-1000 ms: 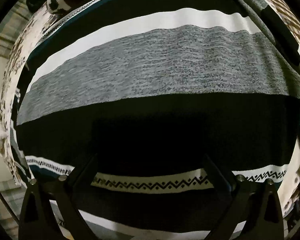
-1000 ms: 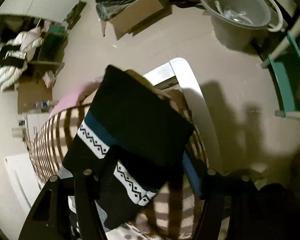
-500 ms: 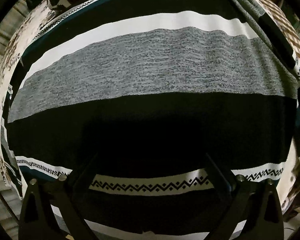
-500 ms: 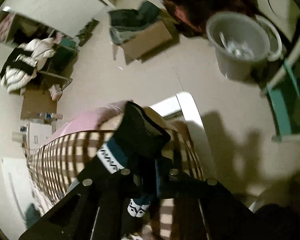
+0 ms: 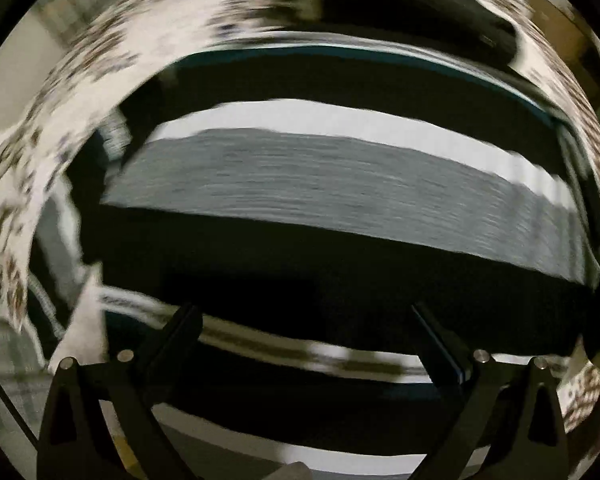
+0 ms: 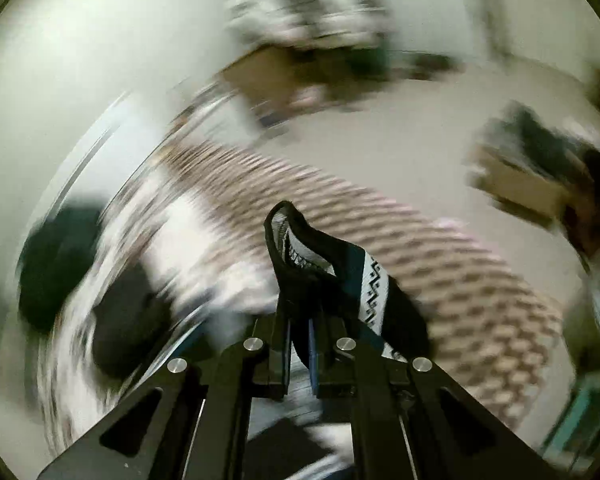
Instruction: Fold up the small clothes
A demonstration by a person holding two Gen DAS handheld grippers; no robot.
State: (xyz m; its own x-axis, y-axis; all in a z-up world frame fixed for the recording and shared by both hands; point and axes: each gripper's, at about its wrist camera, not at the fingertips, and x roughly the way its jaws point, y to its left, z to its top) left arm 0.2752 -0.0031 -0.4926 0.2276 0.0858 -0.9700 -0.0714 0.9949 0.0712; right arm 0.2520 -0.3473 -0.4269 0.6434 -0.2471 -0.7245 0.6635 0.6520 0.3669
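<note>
Now the right tool (image 6: pixel 299 354) has swung sideways, still pinching the striped sweater's (image 5: pixel 340 196) edge. Left tool (image 5: pixel 306 312) stays spread wide above it.

Striped sweater fills the space ahead
The sweater (image 5: pixel 300 192) spreads under the wide-apart left gripper (image 5: pixel 304 316); patterned bedding (image 6: pixel 460 288) surrounds it, blurred.

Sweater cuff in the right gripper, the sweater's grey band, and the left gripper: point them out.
sweater cuff (image 6: pixel 300 248): right wrist view, black rim.
grey band (image 5: pixel 340 184): left wrist view, middle.
left gripper (image 5: pixel 306 316): left wrist view, gap between fingertips.
</note>
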